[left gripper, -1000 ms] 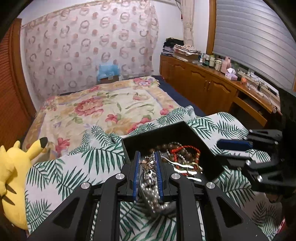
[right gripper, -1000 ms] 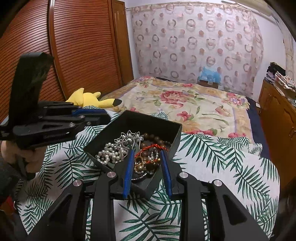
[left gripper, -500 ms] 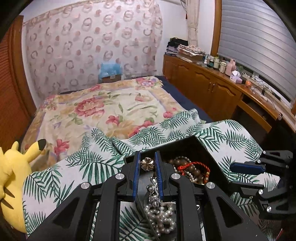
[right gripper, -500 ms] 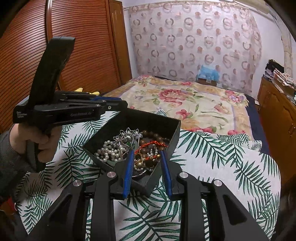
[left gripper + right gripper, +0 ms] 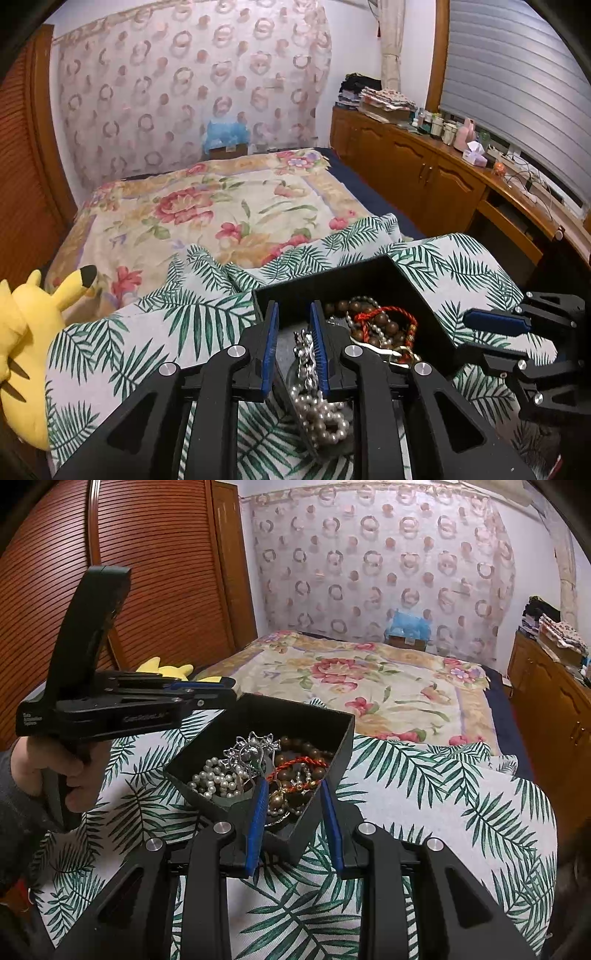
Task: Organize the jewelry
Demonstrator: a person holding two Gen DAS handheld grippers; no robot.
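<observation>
Left gripper (image 5: 293, 314): jaws parted by a narrow gap, nothing clamped between them; tips poised over the near-left wall of the black box (image 5: 417, 291), with a silver chain (image 5: 304, 350) and a pearl strand (image 5: 325, 417) lying below and between the blue-lined fingers (image 5: 271, 343). Whether the right-hand pad touches the chain cannot be told. Right gripper (image 5: 291, 794): jaws set wide, straddling the near corner of the box, empty; in the left wrist view it shows at the right edge (image 5: 495, 332), just beside the box. Box: open-topped, resting on a palm-leaf cloth (image 5: 424, 794) at the foot of the bed. Contents, all loose and tangled in a single compartment: pearl strand at the left, a silver flower-shaped ornament (image 5: 255, 744) on top of it, brown wooden beads (image 5: 303, 747) toward the back, a red twisted cord (image 5: 299, 764) across the middle, small gold pieces (image 5: 277, 801) at the near corner. Person's left hand (image 5: 70, 771) grips the left tool's handle. Surroundings: floral bedspread (image 5: 207, 214), yellow plush toy (image 5: 26, 343) at the left edge of the cloth, wooden cabinets (image 5: 424, 173) along the wall.
</observation>
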